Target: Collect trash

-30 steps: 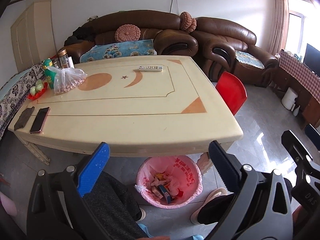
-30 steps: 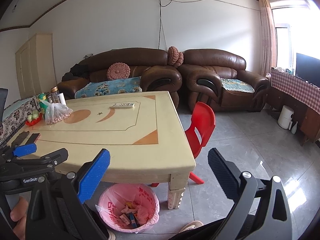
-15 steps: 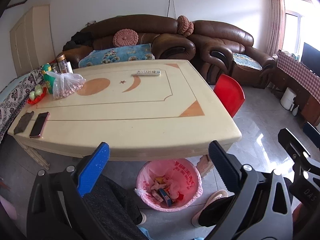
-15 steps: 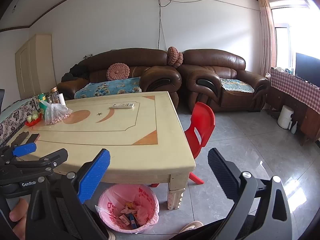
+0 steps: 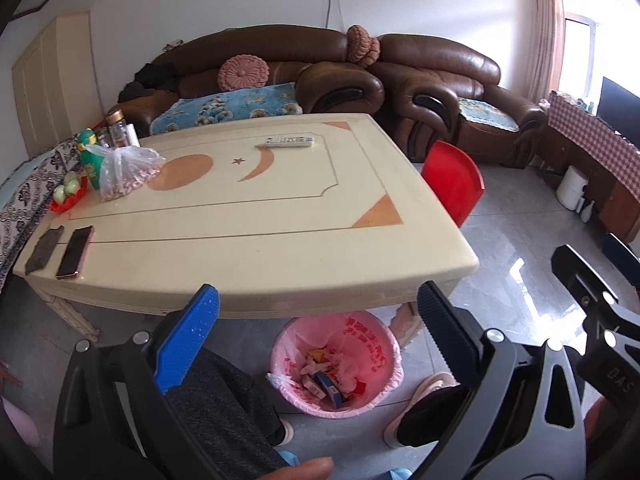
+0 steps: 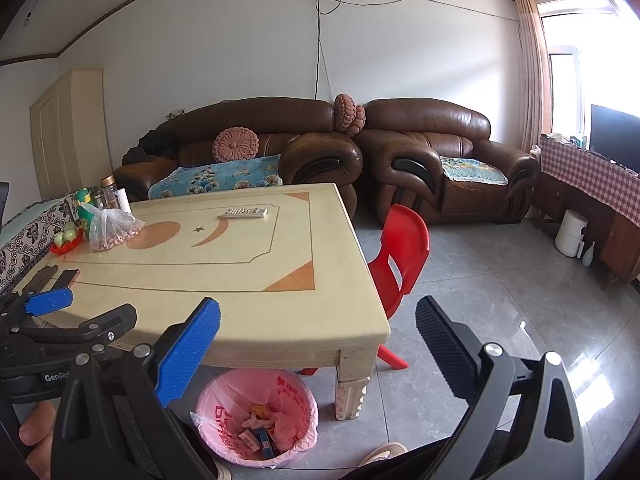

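A bin lined with a pink bag [image 5: 335,364] [image 6: 256,416] stands on the floor under the near edge of the cream table [image 5: 256,216] [image 6: 240,264]; wrappers and small boxes lie inside it. My left gripper [image 5: 318,308] is open above and in front of the bin, nothing between its blue and black fingers. My right gripper [image 6: 318,320] is open too, held off the table's near right corner, also empty. The left gripper's body shows at the left edge of the right wrist view.
On the table lie a remote [image 5: 290,142], a clear bag of nuts [image 5: 124,172], bottles, a red fruit dish [image 5: 66,196], a phone [image 5: 74,252] and a dark case. A red chair [image 6: 400,256] stands at the table's right. Brown sofas line the back wall. The person's legs and shoes flank the bin.
Both views have drifted slightly; the left wrist camera has pulled back and risen a little, so table and bin sit a bit lower and farther. Both grippers stay open.
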Action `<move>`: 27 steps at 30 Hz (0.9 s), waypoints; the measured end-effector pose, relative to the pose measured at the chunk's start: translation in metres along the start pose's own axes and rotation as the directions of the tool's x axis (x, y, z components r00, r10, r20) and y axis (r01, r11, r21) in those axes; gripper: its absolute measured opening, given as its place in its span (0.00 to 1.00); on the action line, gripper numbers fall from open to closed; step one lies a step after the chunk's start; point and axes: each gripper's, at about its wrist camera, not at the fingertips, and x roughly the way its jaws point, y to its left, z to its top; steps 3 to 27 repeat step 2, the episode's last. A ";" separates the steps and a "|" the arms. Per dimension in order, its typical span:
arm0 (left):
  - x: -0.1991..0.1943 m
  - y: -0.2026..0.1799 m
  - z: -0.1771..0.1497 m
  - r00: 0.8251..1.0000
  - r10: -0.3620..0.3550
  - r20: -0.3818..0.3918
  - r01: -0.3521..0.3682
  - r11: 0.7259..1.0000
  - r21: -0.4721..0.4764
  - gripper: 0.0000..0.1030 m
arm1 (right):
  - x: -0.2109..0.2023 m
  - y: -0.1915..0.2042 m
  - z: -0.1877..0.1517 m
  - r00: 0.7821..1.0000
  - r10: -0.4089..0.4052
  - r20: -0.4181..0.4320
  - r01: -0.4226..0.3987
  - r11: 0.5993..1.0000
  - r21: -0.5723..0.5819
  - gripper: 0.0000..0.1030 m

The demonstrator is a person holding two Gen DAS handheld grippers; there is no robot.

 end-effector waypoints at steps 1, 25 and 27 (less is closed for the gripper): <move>0.000 0.000 0.000 1.000 -0.011 -0.003 0.011 1.000 -0.002 0.94 | 0.000 0.000 0.000 1.000 0.001 0.002 -0.001 1.000 0.002 0.93; 0.000 0.000 -0.001 1.000 -0.020 -0.007 0.020 1.000 -0.003 0.94 | -0.002 0.000 0.000 1.000 0.001 0.004 -0.001 1.000 0.006 0.93; 0.000 0.000 -0.001 1.000 -0.020 -0.007 0.020 1.000 -0.003 0.94 | -0.002 0.000 0.000 1.000 0.001 0.004 -0.001 1.000 0.006 0.93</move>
